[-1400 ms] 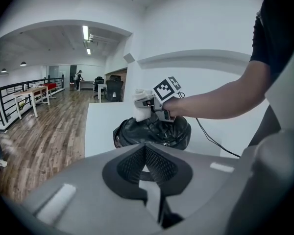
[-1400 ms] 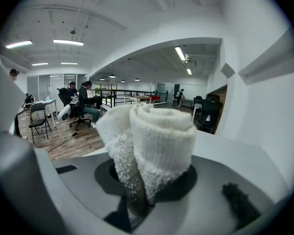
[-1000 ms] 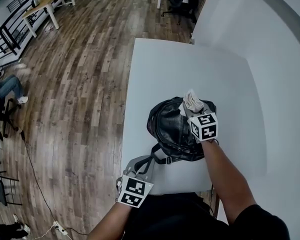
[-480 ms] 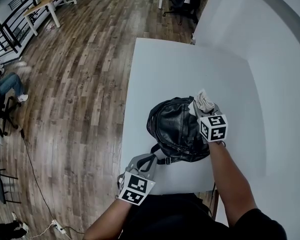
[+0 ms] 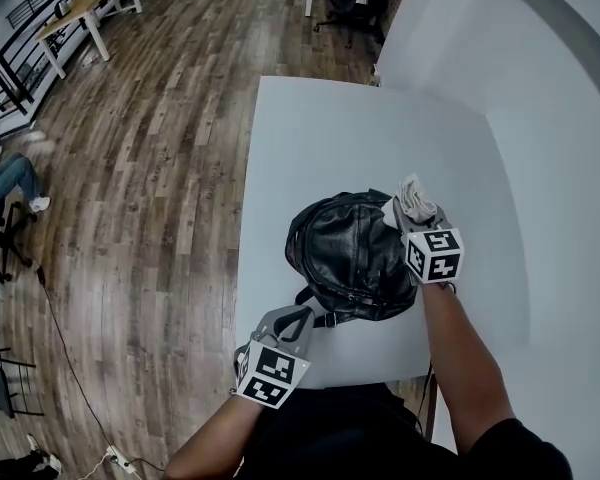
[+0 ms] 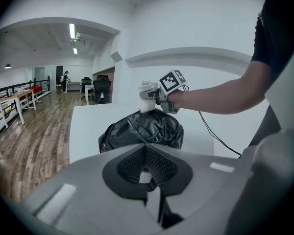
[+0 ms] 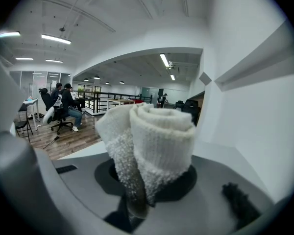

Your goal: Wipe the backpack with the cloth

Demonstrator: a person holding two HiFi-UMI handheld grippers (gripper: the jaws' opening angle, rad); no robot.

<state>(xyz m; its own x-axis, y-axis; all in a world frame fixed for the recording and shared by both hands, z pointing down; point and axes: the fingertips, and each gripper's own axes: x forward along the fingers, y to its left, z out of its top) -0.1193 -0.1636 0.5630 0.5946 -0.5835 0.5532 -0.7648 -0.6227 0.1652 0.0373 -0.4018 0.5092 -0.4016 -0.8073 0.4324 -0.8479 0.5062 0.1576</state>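
Note:
A black leather backpack (image 5: 348, 258) lies on the white table (image 5: 330, 138); it also shows in the left gripper view (image 6: 142, 129). My right gripper (image 5: 412, 211) is over the bag's far right edge, shut on a rolled white cloth (image 5: 412, 195). The cloth (image 7: 154, 136) fills the right gripper view, pinched between that gripper's (image 7: 147, 182) jaws. My left gripper (image 5: 288, 320) rests at the table's near edge beside the bag's strap (image 5: 318, 319). Its jaws (image 6: 147, 174) are shut, and nothing shows pinched between them.
A white wall (image 5: 550, 118) runs along the table's right and far sides. Wooden floor (image 5: 150, 168) lies to the left, with desks, office chairs and a seated person (image 5: 5, 180) far off. A thin cable (image 6: 215, 138) trails from the right gripper.
The right gripper has carried the cloth rightward from the top of the backpack to its right edge. The left gripper has stayed near the strap.

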